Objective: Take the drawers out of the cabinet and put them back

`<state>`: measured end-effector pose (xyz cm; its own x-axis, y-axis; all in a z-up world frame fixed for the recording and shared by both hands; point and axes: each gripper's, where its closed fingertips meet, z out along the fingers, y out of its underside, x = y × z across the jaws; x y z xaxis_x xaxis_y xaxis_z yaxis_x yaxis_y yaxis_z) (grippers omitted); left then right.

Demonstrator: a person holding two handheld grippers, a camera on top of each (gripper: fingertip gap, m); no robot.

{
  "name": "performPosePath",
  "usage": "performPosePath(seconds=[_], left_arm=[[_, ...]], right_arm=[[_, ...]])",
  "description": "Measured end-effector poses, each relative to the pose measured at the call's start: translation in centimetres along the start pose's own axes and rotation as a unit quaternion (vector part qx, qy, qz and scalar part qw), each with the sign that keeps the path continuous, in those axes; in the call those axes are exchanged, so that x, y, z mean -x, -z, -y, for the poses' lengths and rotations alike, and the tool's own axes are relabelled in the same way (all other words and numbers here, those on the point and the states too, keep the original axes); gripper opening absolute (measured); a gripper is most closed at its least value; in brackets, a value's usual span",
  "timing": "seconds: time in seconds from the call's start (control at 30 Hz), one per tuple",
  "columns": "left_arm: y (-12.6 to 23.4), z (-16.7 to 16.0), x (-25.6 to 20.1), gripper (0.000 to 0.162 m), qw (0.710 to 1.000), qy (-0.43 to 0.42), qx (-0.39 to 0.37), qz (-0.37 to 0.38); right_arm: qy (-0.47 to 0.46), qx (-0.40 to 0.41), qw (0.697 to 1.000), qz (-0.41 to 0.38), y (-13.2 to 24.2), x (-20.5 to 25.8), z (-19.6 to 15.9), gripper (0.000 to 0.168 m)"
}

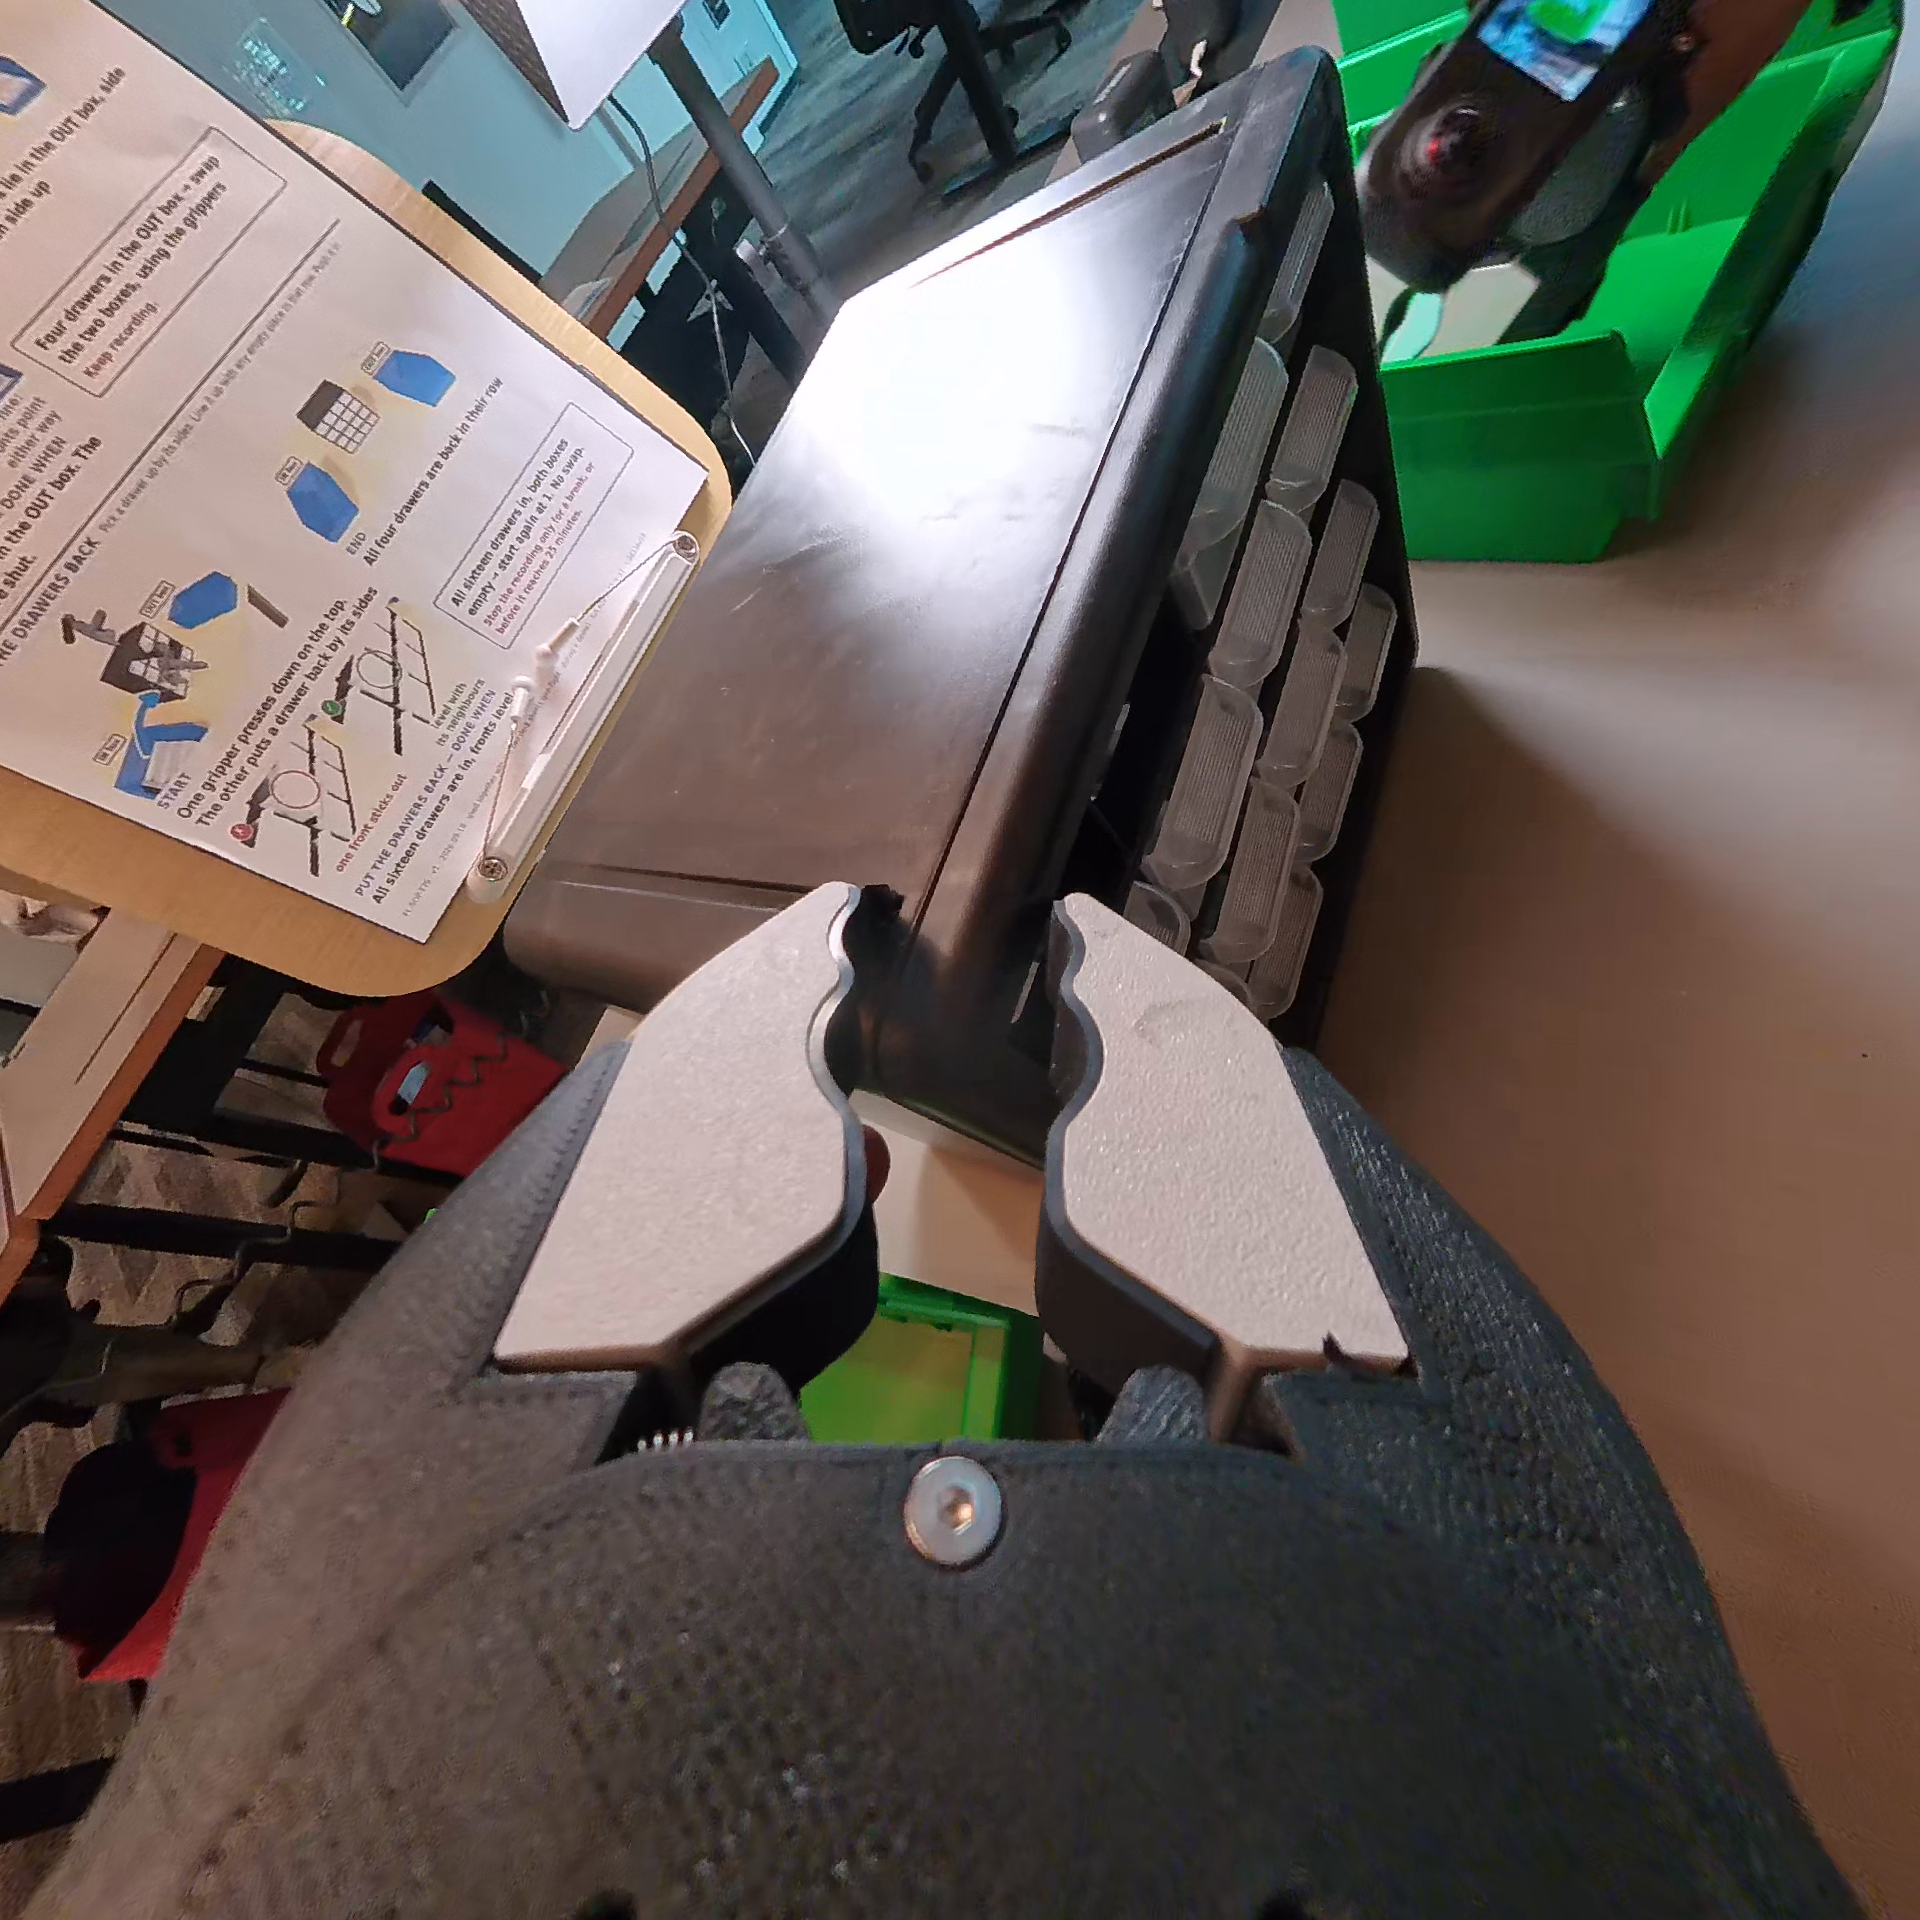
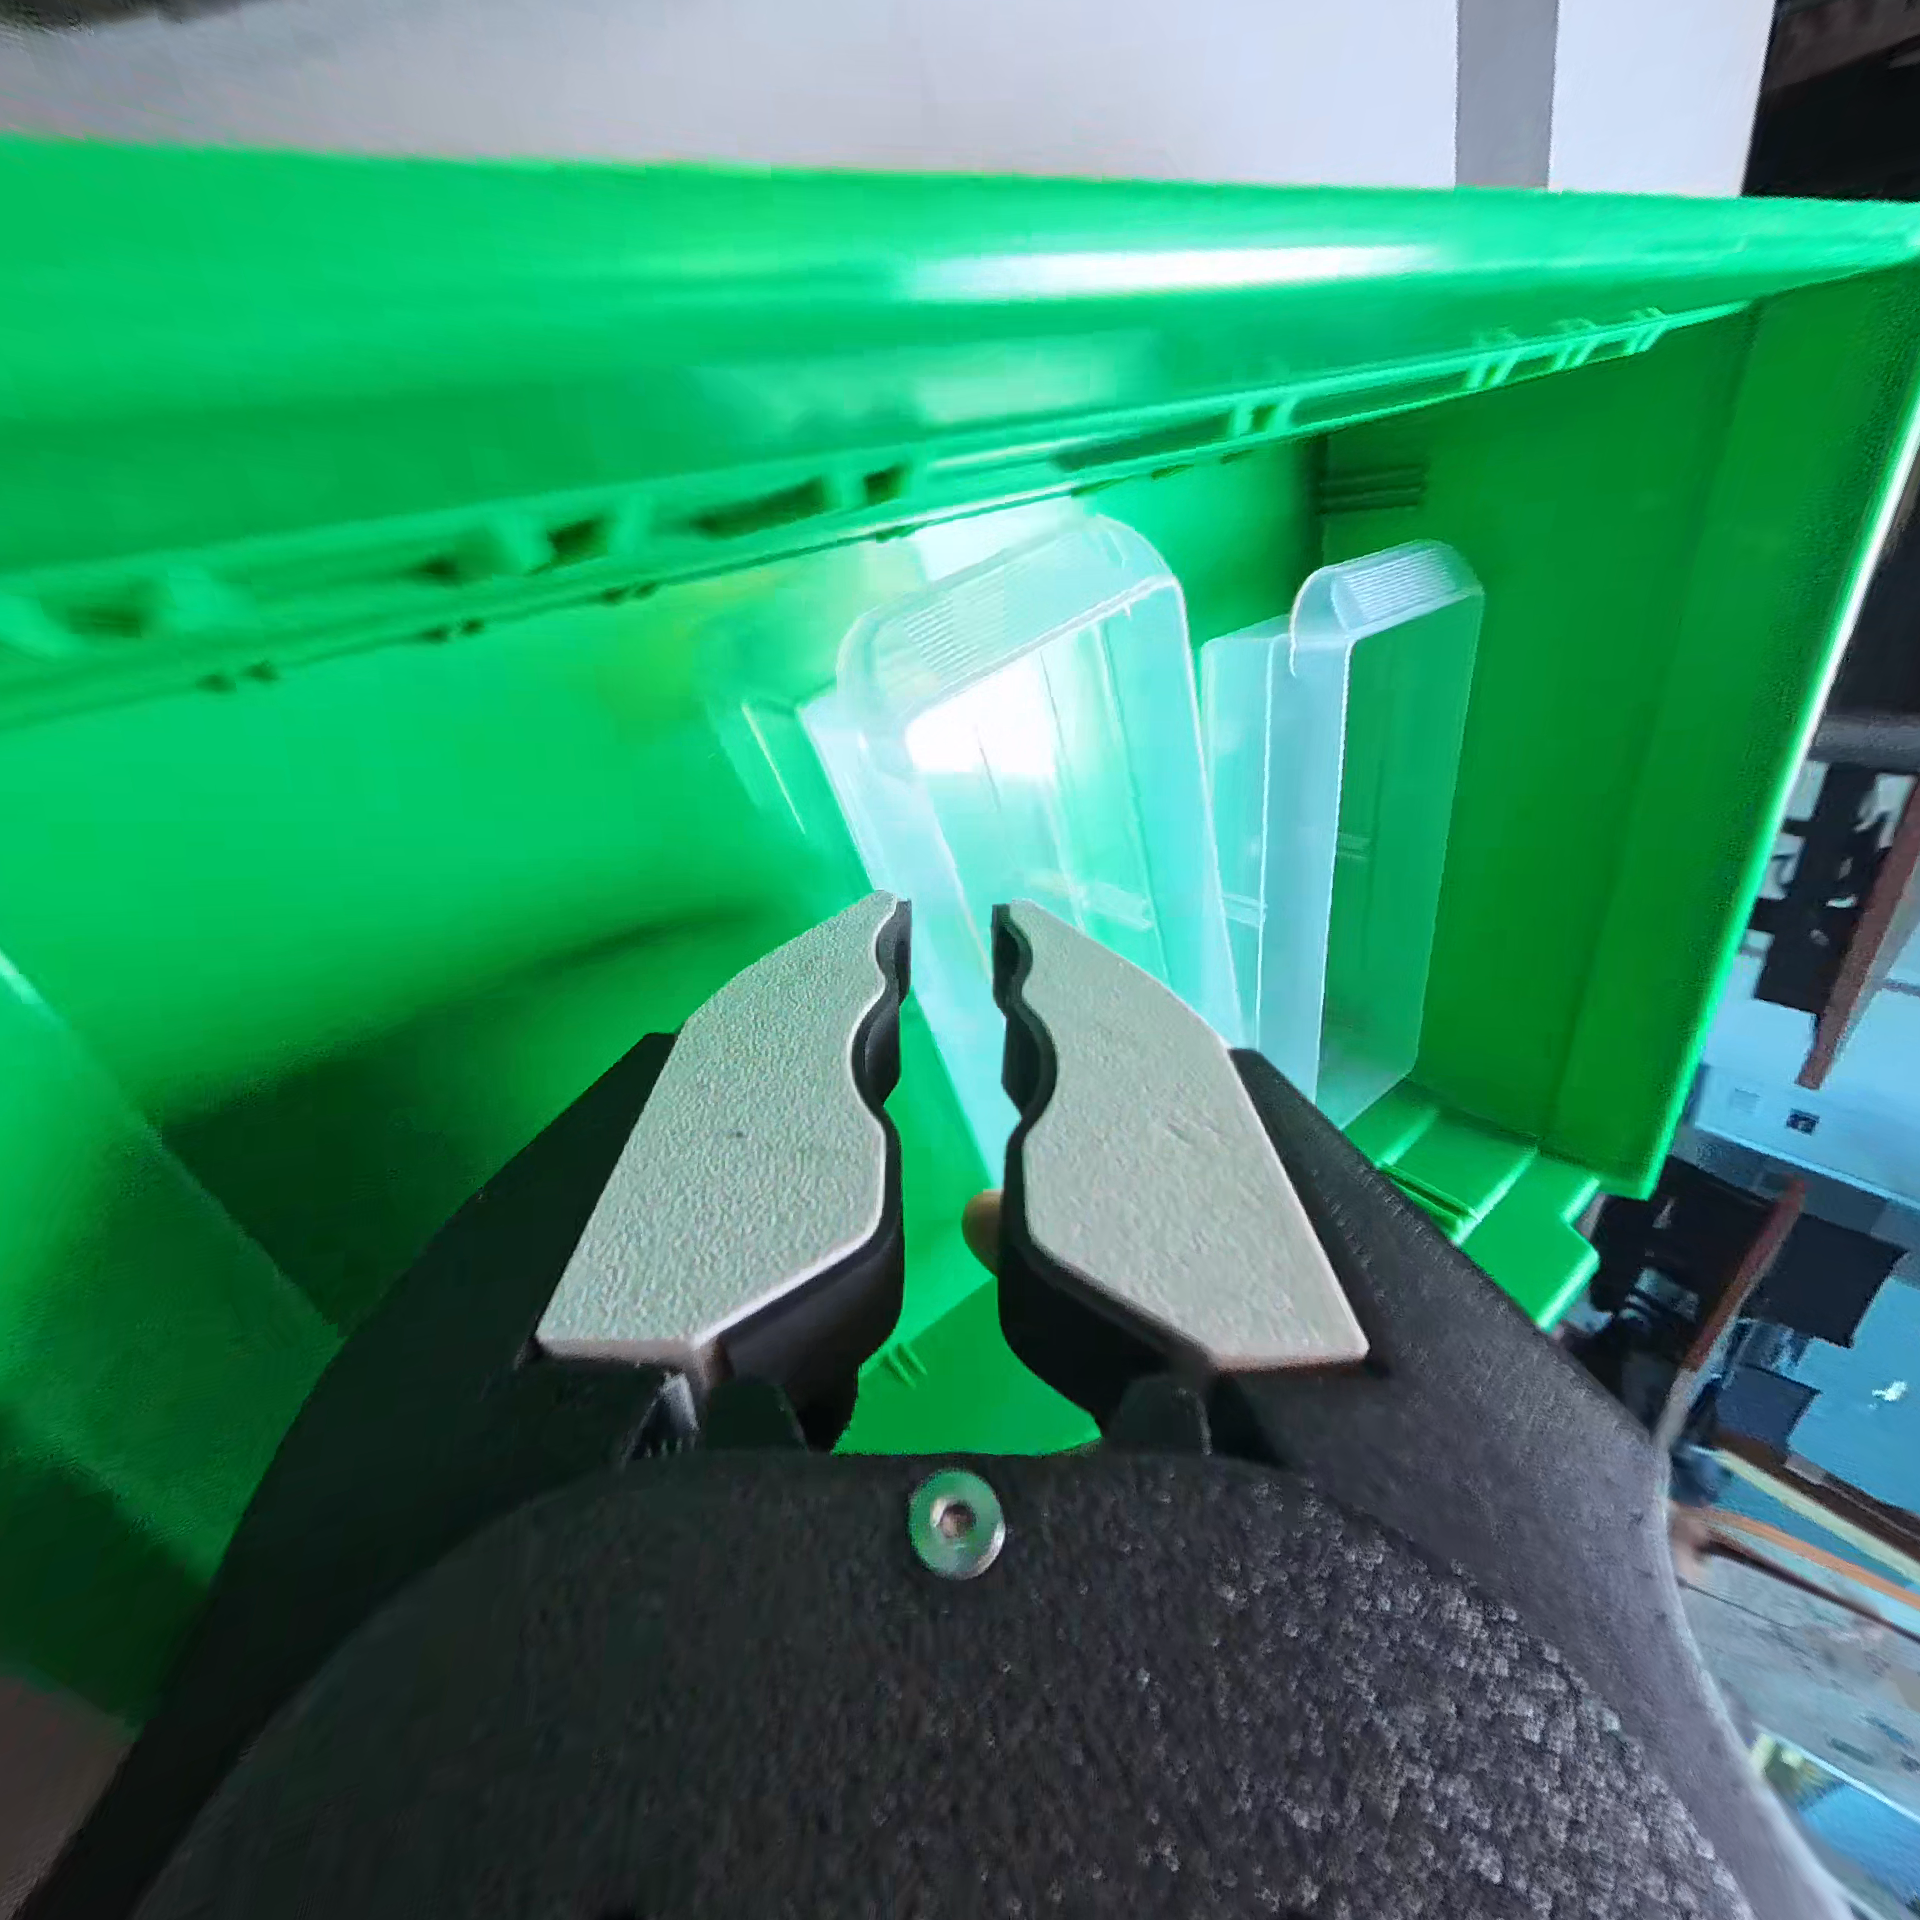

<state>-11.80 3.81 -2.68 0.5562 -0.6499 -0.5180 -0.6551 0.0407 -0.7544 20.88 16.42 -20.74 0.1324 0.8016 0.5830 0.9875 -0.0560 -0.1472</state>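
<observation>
A black cabinet [image 1: 935, 520] stands on the tan table, its front filled with several clear drawers [image 1: 1268, 613]. My left gripper [image 1: 961, 914] is open, its fingers astride the near top corner of the cabinet. My right gripper [image 2: 951, 925] is inside a green bin [image 2: 416, 883], its jaws nearly closed on the thin wall of a clear drawer [image 2: 997, 779]. A second clear drawer [image 2: 1382, 831] stands on end beside it, against the bin's right wall. The right gripper's camera body [image 1: 1455, 156] also shows in the left wrist view, over the green bin [image 1: 1507, 447].
A wooden board with a printed instruction sheet [image 1: 312, 468] leans just left of the cabinet. Another green bin [image 1: 914, 1351] shows below my left fingers. Red items [image 1: 436, 1060] and black frames lie under the table at left. Office desks and chairs stand behind.
</observation>
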Motion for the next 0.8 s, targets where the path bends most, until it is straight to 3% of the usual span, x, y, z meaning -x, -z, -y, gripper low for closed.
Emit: performPosePath(seconds=[0.23,0.43,0.63,0.8], left_arm=[[0.0,0.0,0.0,0.033,1.000,0.001,-0.003,-0.004],[0.0,0.0,0.1,0.033,1.000,0.000,-0.003,-0.002],[-0.1,0.0,0.1,0.033,1.000,0.001,-0.002,-0.001],[-0.1,0.0,0.1,0.033,1.000,0.001,0.000,0.000]], right_arm=[[-0.072,0.046,0.996,-0.001,-1.9,-2.8,-1.2,0.009],[-0.061,0.040,0.996,-0.051,-1.0,-3.7,-1.1,0.022],[-0.114,-0.073,0.986,-0.101,5.3,-5.1,1.4,0.024],[-0.116,-0.229,0.958,-0.130,12.7,-4.0,8.4,0.020]])
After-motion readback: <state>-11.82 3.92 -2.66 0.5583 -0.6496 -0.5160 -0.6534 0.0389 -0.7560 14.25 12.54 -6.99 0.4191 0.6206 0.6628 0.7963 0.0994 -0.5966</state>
